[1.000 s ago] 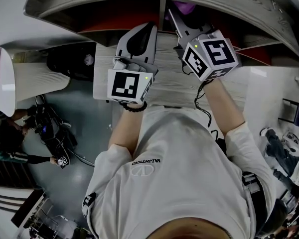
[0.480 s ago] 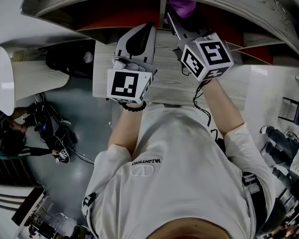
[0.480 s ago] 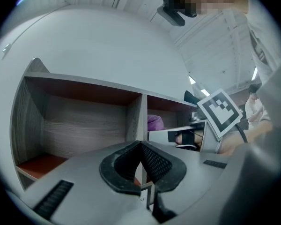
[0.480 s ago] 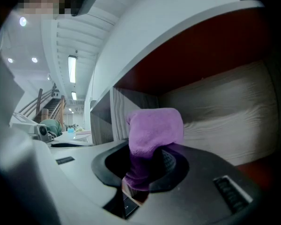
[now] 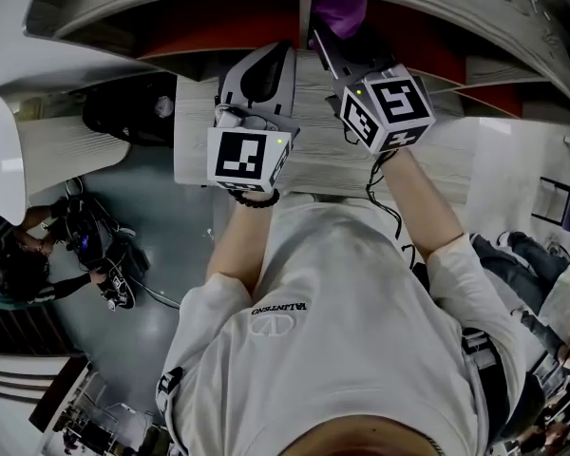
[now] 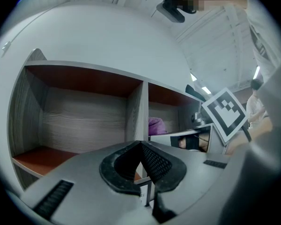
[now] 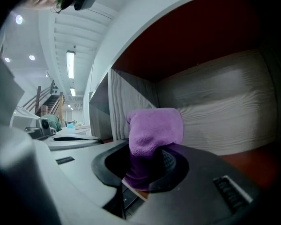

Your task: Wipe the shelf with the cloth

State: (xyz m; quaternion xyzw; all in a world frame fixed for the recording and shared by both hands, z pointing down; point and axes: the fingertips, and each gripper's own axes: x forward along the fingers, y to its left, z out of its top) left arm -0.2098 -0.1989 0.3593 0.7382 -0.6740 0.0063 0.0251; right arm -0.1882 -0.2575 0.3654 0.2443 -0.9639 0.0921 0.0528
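The shelf [image 5: 218, 22] has grey wood-grain walls and red-brown boards, with an upright divider [image 6: 136, 108] between two compartments. My right gripper [image 5: 331, 44] is shut on a purple cloth [image 5: 338, 11] and reaches into the right compartment. In the right gripper view the cloth [image 7: 154, 128] stands bunched up out of the gripper [image 7: 152, 159], in front of the back wall [image 7: 220, 111]. My left gripper [image 5: 262, 65] is shut and holds nothing. It hovers before the divider, and the left gripper view shows it [image 6: 141, 148] with the cloth [image 6: 155, 124] to its right.
A wood-grain ledge [image 5: 313, 164] runs below both grippers, in front of the shelf. A dark rounded object [image 5: 123, 112] lies left of it. A person with camera gear [image 5: 95, 259] crouches on the floor at the left. More people [image 5: 537, 264] are at the right.
My right gripper has pushed the purple cloth further forward into the right compartment. The left gripper has hardly moved.
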